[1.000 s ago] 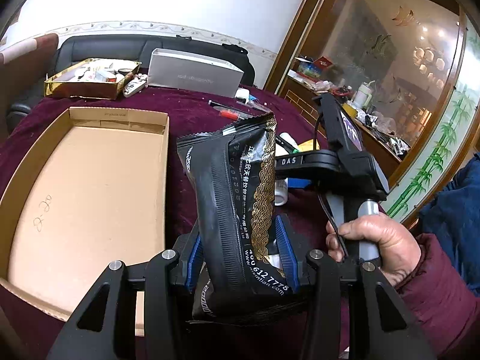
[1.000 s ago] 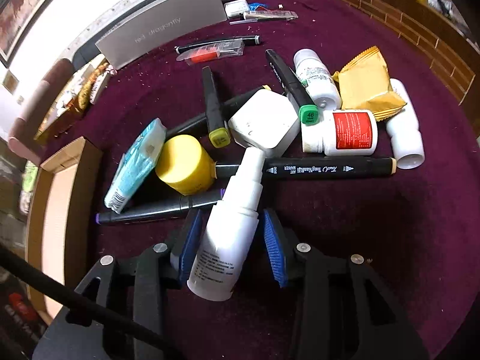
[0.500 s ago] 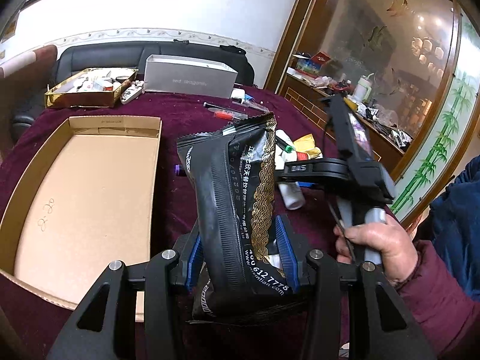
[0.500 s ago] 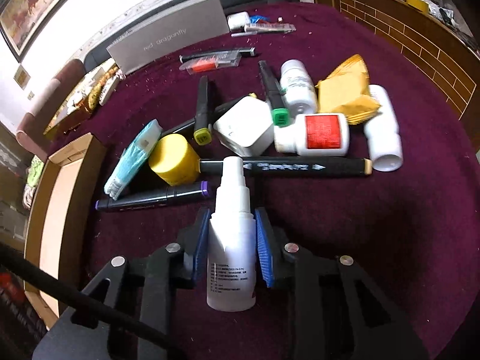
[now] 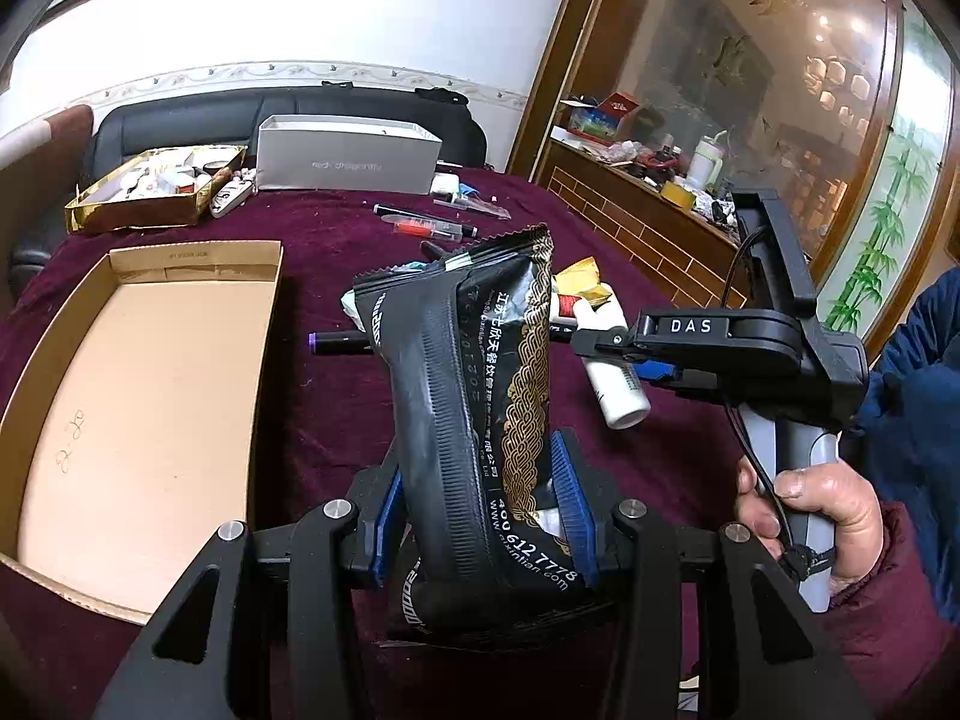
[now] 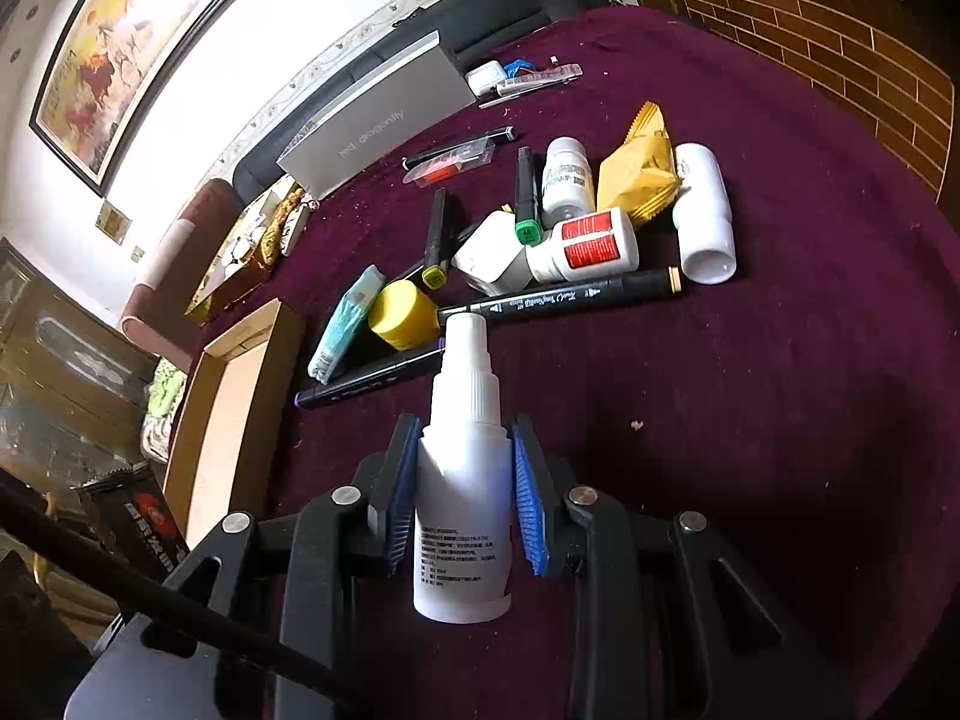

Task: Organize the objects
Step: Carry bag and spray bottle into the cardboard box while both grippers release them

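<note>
Holding a black snack pouch (image 5: 480, 420) upright, our left tongs (image 5: 480, 516) pinch its lower part above the counter (image 5: 336, 408), beside the open cardboard box (image 5: 144, 384). Our right tongs (image 6: 465, 495) grip a white spray bottle (image 6: 462, 480) by its body, nozzle pointing toward the pile of markers (image 6: 576, 297) and bottles.

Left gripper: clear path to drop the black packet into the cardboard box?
Probably yes. The left gripper is shut on the black packet, and the open cardboard box lies just to its left with a bare floor. Nothing shows between them; the right gripper, holding the white spray bottle, is on the other side.
</note>
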{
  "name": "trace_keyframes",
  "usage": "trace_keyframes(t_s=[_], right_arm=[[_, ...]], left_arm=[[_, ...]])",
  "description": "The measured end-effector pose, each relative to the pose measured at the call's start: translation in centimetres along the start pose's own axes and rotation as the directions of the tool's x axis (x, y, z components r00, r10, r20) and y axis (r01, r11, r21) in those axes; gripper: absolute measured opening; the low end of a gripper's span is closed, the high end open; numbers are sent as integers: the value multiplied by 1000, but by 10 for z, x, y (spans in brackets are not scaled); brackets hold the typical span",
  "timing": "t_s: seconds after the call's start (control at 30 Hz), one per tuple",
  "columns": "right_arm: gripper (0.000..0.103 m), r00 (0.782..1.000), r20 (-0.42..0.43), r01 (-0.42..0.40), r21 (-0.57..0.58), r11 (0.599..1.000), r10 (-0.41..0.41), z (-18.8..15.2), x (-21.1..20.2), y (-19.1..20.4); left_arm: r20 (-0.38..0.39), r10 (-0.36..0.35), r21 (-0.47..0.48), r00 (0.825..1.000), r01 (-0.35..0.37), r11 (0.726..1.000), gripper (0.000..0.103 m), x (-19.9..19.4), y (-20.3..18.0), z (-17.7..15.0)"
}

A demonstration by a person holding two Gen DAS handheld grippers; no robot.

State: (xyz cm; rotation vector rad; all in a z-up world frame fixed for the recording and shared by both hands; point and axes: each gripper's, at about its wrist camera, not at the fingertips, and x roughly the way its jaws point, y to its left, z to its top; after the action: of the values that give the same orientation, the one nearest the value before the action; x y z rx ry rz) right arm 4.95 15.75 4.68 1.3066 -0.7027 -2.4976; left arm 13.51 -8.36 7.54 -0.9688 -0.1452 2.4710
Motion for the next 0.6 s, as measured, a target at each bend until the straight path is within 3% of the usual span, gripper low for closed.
trace_keyframes(t_s=[0.37, 0.6], right_arm=[[27, 995, 9, -98, -7, 995, 98, 2, -6, 17], [27, 977, -35, -212, -42, 976, 210, 21, 12, 61]], left_arm=[[32, 8, -40, 999, -7, 999, 39, -11, 18, 7], [81, 132, -98, 988, -124, 987, 39, -38, 70, 27]])
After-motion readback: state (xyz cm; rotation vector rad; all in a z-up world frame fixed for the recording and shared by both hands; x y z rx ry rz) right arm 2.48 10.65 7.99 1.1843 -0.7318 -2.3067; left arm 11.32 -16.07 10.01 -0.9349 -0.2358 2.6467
